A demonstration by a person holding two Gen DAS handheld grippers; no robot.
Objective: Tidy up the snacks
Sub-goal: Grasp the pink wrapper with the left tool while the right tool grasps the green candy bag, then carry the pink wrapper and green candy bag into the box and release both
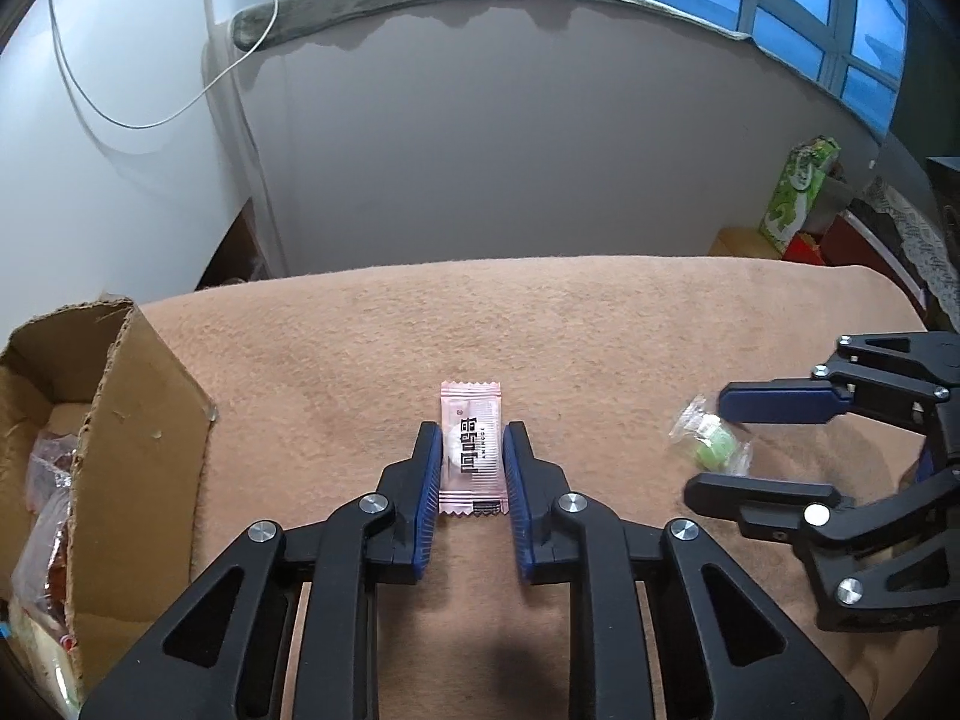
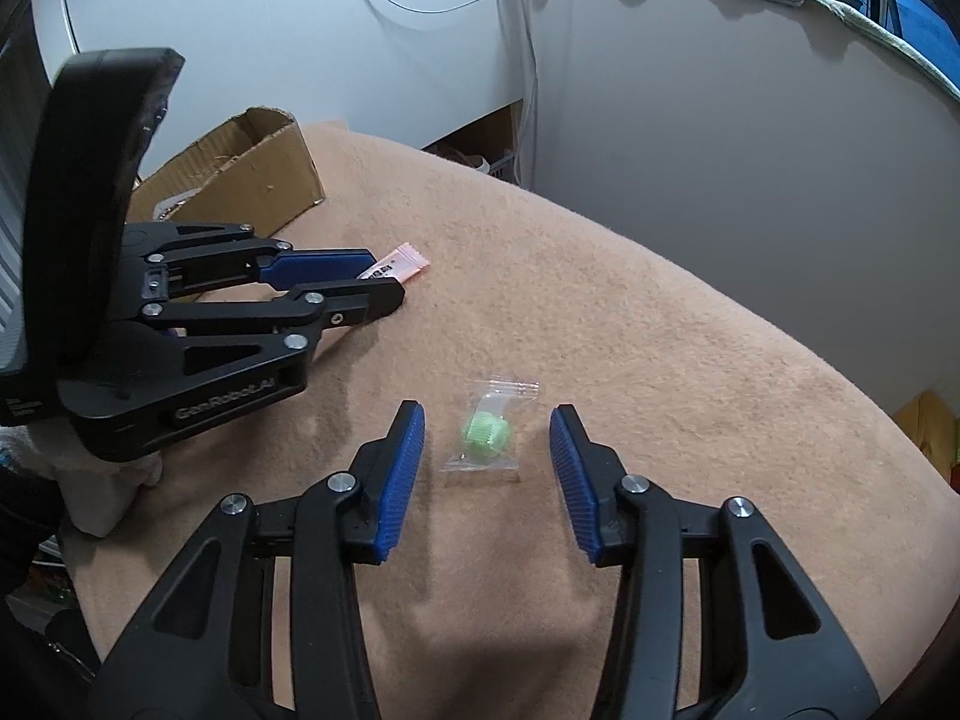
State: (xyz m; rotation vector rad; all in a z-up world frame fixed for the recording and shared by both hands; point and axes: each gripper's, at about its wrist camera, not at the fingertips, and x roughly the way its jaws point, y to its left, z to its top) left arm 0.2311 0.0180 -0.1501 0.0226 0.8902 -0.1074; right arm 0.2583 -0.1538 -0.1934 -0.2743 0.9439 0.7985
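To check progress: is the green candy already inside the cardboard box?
No, the green candy lies on the blanket between the open fingers of the right gripper, far from the box.

A tan fleece blanket-covered surface [image 1: 600, 324] carries a pink rectangular candy sachet [image 1: 470, 449], a clear-wrapped green sweet [image 2: 487, 433] and a torn brown cardboard box [image 1: 144, 420].

A tan blanket [image 1: 540, 324] covers the table beneath a pale wall [image 1: 510, 138], blue-lit windows [image 1: 780, 6] above.
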